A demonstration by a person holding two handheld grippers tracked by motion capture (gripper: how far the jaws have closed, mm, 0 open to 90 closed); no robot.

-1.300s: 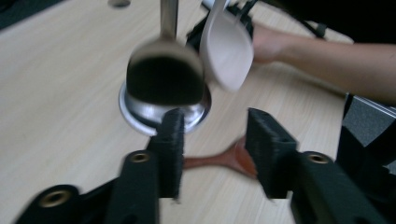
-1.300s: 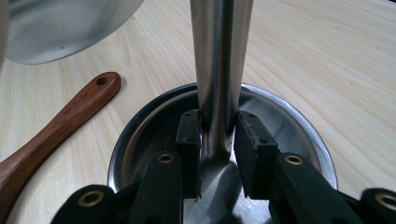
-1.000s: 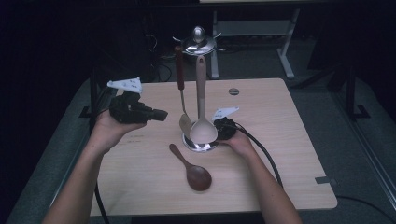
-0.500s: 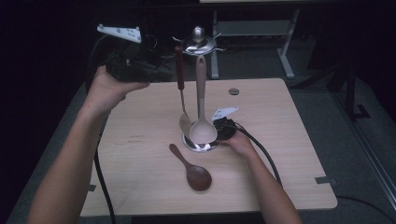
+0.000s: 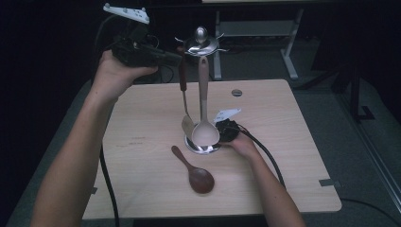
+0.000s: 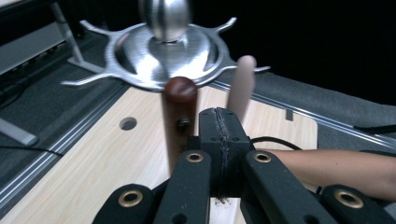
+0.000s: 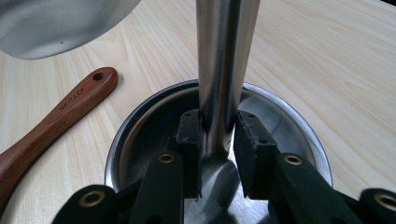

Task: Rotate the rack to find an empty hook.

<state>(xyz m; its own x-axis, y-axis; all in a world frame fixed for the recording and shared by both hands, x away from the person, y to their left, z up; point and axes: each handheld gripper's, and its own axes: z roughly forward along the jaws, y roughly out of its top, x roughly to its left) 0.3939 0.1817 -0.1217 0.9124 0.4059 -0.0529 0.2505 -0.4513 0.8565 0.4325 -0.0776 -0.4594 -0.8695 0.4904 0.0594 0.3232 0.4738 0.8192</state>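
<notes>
Two utensils hang from the steel rack (image 5: pixel 201 47): a ladle (image 5: pixel 204 132) and a brown-handled spatula (image 5: pixel 182 78). Right gripper (image 7: pixel 217 140) clamps the rack's post; left gripper (image 6: pixel 219 135), jaws together, sits beside the spatula's handle.

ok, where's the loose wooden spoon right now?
In the high view the wooden spoon lies flat on the table, just in front and left of the utensil stand's base, bowl toward the person.

The room was dim and the surroundings fell to black — only the table (image 5: pixel 293 156) was lit. Glare sat on the steel base (image 7: pixel 289 121). Near jaws and the rack top (image 6: pixel 163 42) were blurred.
</notes>
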